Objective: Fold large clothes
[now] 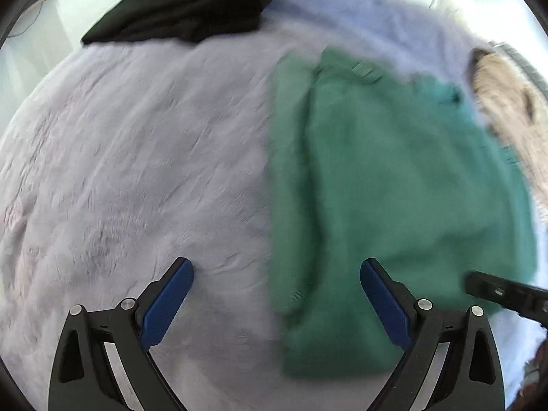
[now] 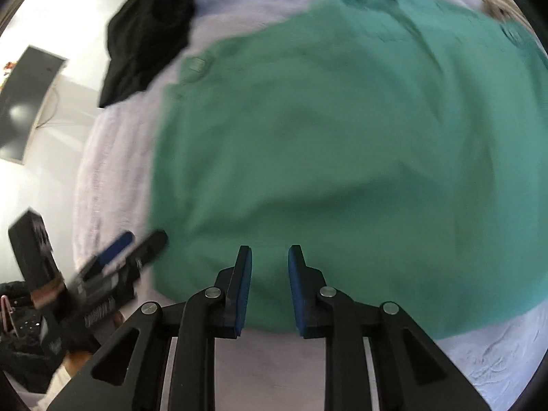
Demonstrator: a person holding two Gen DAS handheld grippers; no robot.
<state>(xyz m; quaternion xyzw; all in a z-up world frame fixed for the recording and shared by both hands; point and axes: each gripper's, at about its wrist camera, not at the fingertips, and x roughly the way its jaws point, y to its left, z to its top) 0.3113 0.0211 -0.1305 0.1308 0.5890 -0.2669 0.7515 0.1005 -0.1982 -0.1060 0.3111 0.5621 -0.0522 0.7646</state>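
1. two garments lie on a pale lilac bedcover (image 1: 137,157), a soft, finely creased fabric with a short nap.
2. green garment (image 2: 325,137): matte knit, spread flat in a broad rounded shape, collar end far, hem near; one side strip is folded over along its left edge (image 1: 291,178).
3. black garment (image 1: 185,3): dark, crumpled heap at the far left, well apart from the green one.
4. left gripper (image 1: 276,267): black frame, blue pads, jaws wide apart and empty, above the green garment's left edge.
5. right gripper (image 2: 270,257): same build, jaws narrow with a small gap, nothing between them, over the near hem.
6. left wrist view alone shows a beige fluffy item (image 1: 513,109) at the far right; what it is cannot be told through the blur.
7. right wrist view alone shows a dark flat screen (image 2: 27,99) at far left, and the other gripper, blurred, at the garment's near left corner.
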